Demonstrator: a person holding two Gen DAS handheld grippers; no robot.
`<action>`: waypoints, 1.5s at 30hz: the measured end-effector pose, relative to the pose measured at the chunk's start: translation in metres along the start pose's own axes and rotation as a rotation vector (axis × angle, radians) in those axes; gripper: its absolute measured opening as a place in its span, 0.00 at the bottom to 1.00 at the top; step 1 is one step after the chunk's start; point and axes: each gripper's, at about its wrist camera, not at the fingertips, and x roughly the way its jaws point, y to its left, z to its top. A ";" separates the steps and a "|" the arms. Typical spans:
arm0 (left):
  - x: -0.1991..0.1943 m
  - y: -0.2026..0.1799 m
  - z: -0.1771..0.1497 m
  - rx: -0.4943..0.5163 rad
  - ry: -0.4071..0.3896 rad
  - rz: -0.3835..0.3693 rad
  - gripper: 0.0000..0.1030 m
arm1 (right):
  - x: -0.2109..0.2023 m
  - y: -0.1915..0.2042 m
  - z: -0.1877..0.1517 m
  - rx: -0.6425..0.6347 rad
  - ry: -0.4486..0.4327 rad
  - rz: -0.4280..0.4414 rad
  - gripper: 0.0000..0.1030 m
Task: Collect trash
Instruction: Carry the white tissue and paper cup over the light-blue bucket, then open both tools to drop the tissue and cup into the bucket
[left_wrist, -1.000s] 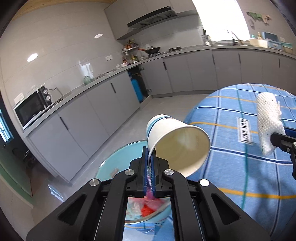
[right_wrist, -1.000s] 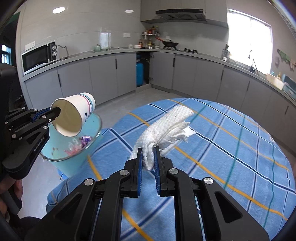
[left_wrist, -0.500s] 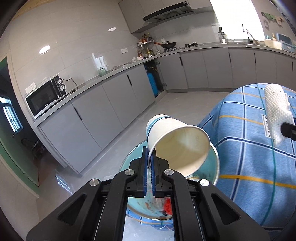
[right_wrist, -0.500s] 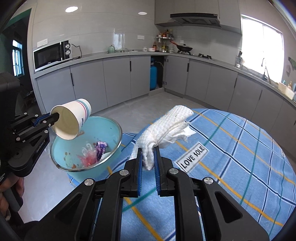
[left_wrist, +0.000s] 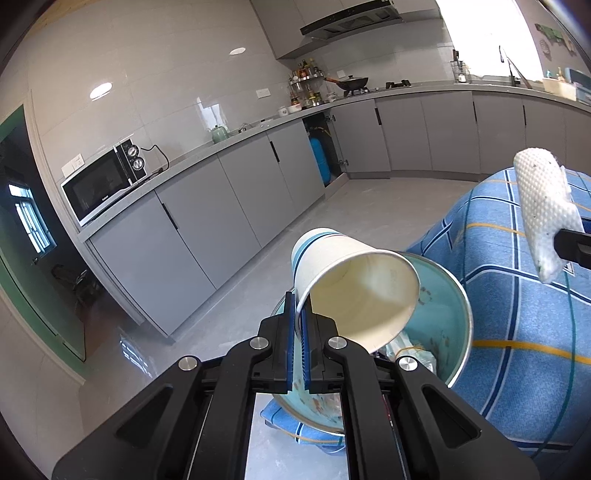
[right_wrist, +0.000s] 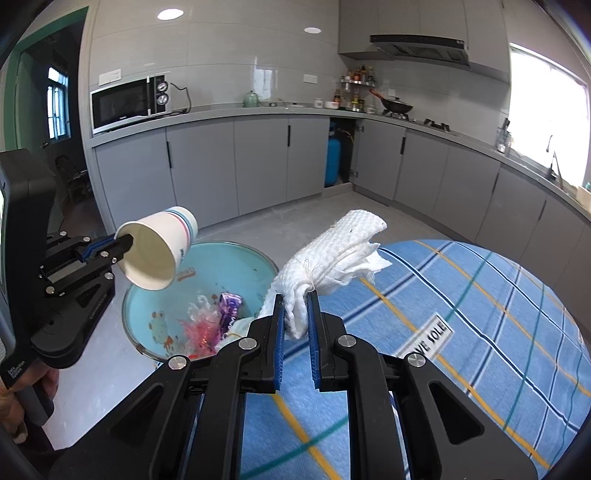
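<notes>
Trash is being gathered into the light-blue enamel basin (right_wrist: 236, 266), which sits just below and ahead of both sets of jaws, at the edge of the table under its blue plaid tablecloth (right_wrist: 480, 332); placed there, it can take whatever is let go above it. Largest of the carried items is the wad of white paper towel (right_wrist: 328, 269), which the right gripper (right_wrist: 295, 325) has clamped by its lower end, so that the bulk stands up and forward from the jaws, over the cloth just right of the basin's rim. The left gripper (left_wrist: 298, 332) has its jaws pinched together on the rim wall of a paper cup (left_wrist: 354, 284), one blue pad inside and one outside, so the cup hangs tipped with its mouth toward the camera, directly over the basin. Already inside lie a purple wrapper (right_wrist: 229, 308) and crumpled pink-and-clear plastic (right_wrist: 199, 325). Judging from this, letting go of the cup looks like the step in hand, with the towel needing a short carry leftward first.
</notes>
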 end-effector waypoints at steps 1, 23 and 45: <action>0.001 0.001 0.000 -0.002 0.002 0.001 0.03 | 0.001 0.002 0.001 -0.004 0.000 0.005 0.12; 0.017 0.026 -0.005 -0.033 0.035 0.034 0.03 | 0.026 0.037 0.014 -0.077 0.010 0.106 0.12; 0.016 0.030 -0.006 -0.049 0.024 0.090 0.59 | 0.028 0.031 0.012 -0.057 -0.045 0.107 0.52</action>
